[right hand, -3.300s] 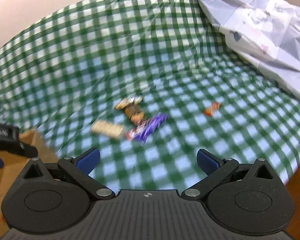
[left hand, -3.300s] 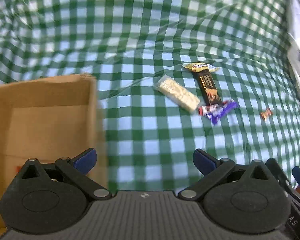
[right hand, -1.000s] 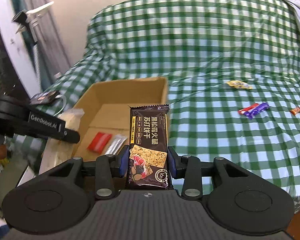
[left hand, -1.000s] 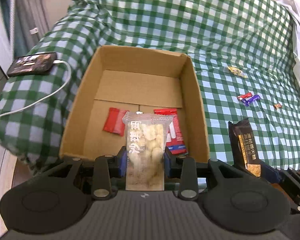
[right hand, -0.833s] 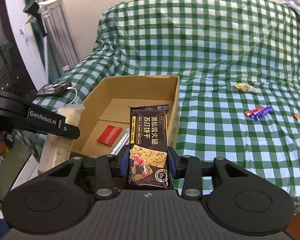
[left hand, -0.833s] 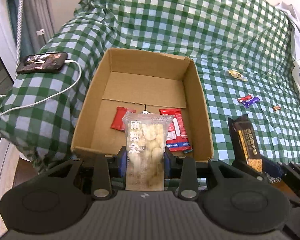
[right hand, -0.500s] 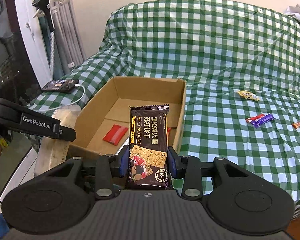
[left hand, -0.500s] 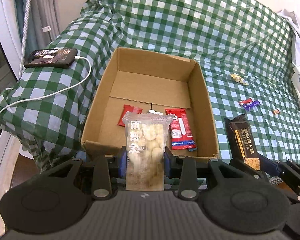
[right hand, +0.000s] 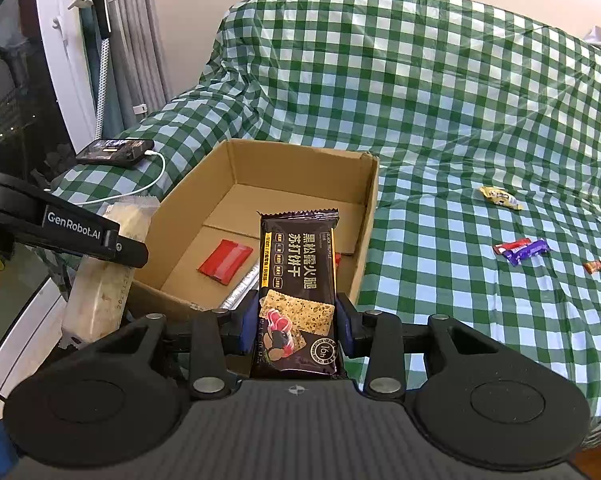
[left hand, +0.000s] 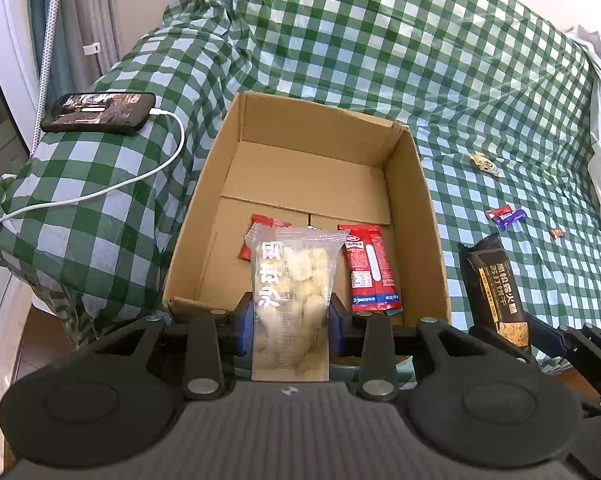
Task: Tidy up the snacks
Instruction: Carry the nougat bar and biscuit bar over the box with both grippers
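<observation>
Now both grippers have pulled back from the cardboard box point(left hand: 416, 208), so more of it shows and neither snack is dropped yet. The left gripper point(left hand: 290, 320) pinches a clear pack of biscuits point(left hand: 290, 280); the right gripper point(right hand: 296, 328) pinches a black cracker packet point(right hand: 298, 272). Inside the box lie two red packets point(left hand: 370, 268) and a silvery one. Loose candies point(right hand: 520, 250) remain on the checked cloth point(right hand: 440, 100).

left gripper point(left hand: 290, 312) clamps clear nougat pack point(left hand: 292, 304) at cardboard box point(left hand: 414, 216) near edge | red packets point(left hand: 370, 268) inside box | right gripper's dark cracker pack point(left hand: 496, 284) right of box | phone point(left hand: 98, 112) left of box
</observation>
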### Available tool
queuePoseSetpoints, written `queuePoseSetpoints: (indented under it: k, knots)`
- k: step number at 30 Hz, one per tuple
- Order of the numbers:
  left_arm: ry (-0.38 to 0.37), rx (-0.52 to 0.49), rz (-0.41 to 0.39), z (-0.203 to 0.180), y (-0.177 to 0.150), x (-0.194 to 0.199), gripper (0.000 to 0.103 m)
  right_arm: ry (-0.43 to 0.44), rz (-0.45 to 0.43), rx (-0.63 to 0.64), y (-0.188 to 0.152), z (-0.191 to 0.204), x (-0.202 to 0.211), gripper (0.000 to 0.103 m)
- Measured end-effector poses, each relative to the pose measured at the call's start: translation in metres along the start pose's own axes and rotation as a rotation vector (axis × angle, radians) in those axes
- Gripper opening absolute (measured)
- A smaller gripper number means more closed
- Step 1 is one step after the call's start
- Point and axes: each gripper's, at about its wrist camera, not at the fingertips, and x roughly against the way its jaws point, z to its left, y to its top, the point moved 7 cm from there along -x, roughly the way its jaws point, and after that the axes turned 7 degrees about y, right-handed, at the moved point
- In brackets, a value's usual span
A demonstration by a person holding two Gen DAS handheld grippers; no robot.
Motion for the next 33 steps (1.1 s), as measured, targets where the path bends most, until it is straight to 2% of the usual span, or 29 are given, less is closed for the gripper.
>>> queuePoseSetpoints:
  k: [10, 19, 33]
  knots:
    - [0.009, 0.01, -0.01, 0.004, 0.018, -0.009, 0.04, 0.016, 0.015, 0.001, 0.011, -0.001, -0.017, 0.041]
    - [0.036, 0.028, -0.034, 0.01, 0.053, -0.028, 0.04, 0.027, 0.026, 0.012, 0.029, -0.004, -0.048, 0.041]
    - [0.056, 0.011, -0.014, 0.005, 0.097, -0.087, 0.04, 0.039, 0.05, 0.005, 0.059, -0.013, -0.116, 0.041]
